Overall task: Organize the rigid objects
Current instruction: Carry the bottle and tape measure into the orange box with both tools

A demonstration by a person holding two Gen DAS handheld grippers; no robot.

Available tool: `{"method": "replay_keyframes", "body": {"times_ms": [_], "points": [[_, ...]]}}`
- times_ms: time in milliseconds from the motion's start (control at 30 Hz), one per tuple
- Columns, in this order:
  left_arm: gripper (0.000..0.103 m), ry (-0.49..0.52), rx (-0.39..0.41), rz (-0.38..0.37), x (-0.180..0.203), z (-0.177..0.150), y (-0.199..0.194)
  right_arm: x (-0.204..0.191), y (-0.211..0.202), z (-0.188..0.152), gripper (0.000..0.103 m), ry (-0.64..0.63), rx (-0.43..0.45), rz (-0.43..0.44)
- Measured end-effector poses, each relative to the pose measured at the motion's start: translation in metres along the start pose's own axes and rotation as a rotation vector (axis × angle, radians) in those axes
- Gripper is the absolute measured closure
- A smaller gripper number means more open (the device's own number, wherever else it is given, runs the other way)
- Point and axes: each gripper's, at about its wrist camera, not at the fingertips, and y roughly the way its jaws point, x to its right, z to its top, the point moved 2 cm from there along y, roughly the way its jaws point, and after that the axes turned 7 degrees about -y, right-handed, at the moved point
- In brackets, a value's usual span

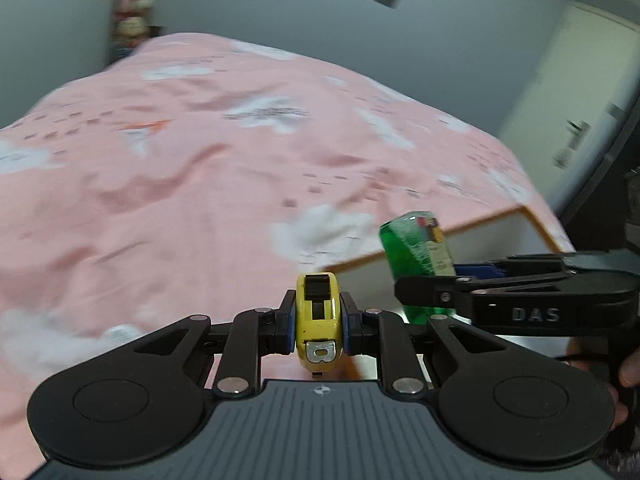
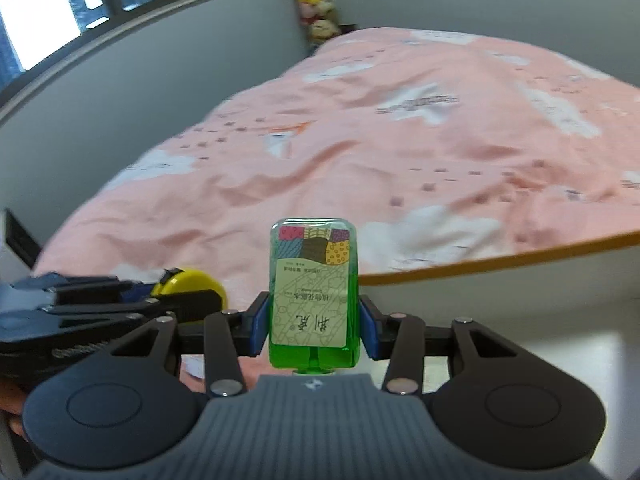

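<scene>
Left wrist: jaws clamp yellow tape measure (image 1: 319, 322); right wrist: jaws clamp green bottle (image 2: 313, 296)

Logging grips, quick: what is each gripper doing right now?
Left gripper: shut on the yellow tape measure.
Right gripper: shut on the green bottle.

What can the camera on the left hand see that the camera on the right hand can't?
Only the left wrist view shows the door with its handle, and the tape measure's metal hook end. Only the right wrist view shows the window and the bottle's full patterned label. Both show the left gripper shut on the yellow tape measure, the right gripper shut on the green bottle, the pink bedspread and the white table.
</scene>
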Motion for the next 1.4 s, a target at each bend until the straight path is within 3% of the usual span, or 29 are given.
{"method": "replay_keyframes", "body": {"times_ms": [200, 367, 533, 867, 1067, 1400], "points": [[0.080, 0.056, -0.089, -0.128, 0.046, -0.002, 0.045, 0.050, -0.018, -0.019, 0.058, -0.002, -0.098, -0.143], [0.080, 0.058, -0.161, -0.144, 0.066, -0.008, 0.098, 0.083, -0.012, -0.036, 0.058, -0.040, -0.200, -0.244], [0.080, 0.009, -0.228, -0.134, 0.067, -0.010, 0.139, 0.101, 0.003, -0.038, 0.058, -0.066, -0.283, -0.260], [0.080, -0.058, -0.235, -0.085, 0.069, -0.008, 0.182, 0.120, 0.054, -0.029, 0.058, -0.090, -0.428, -0.292], [0.081, -0.080, -0.273, -0.100, 0.066, -0.009, 0.202, 0.124, 0.069, -0.033, 0.058, -0.131, -0.463, -0.340], [0.080, -0.072, -0.304, -0.080, 0.069, -0.013, 0.213, 0.128, 0.079, -0.036, 0.058, -0.147, -0.483, -0.347]]}}
